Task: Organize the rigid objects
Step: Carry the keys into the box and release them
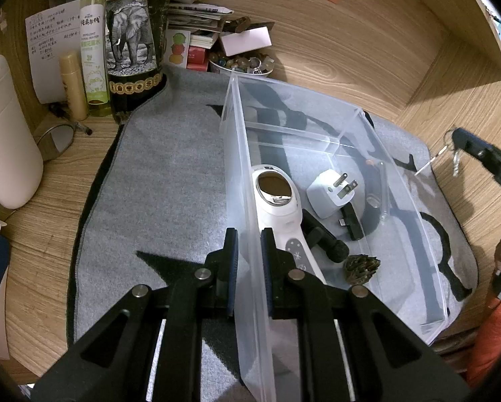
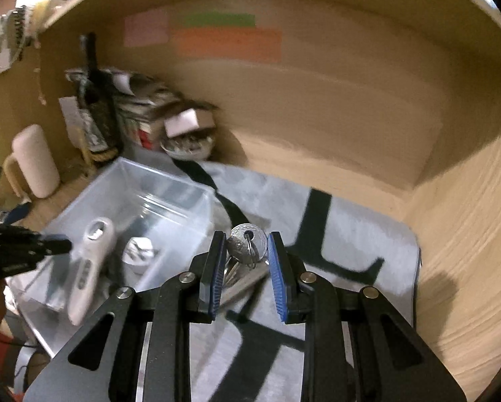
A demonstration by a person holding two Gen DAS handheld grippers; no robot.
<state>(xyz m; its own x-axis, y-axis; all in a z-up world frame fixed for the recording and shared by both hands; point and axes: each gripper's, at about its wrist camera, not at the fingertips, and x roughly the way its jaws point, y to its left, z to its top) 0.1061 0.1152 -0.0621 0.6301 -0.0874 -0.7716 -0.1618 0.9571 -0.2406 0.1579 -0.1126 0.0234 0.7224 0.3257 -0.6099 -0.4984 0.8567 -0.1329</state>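
A clear plastic bin (image 1: 240,134) stands on a grey mat (image 1: 163,174). My left gripper (image 1: 249,234) is shut on the bin's near left wall, one finger inside and one outside. Inside lie a white handheld device (image 1: 277,197), a white plug adapter (image 1: 330,194), a black microphone-like piece (image 1: 324,238) and a dark cone-shaped lump (image 1: 361,268). My right gripper (image 2: 247,238) is shut on a bunch of keys (image 2: 240,244), held in the air over the mat to the right of the bin (image 2: 170,197). From the left wrist, that gripper (image 1: 458,135) shows at the right edge with the keys (image 1: 455,164) dangling.
Clutter lines the back left: an elephant-label bottle (image 1: 129,53), a green spray bottle (image 1: 92,53), a bowl of beads (image 1: 240,63), papers and boxes. A white mug-like container (image 1: 5,134) stands at the left. Wooden walls close in behind and to the right.
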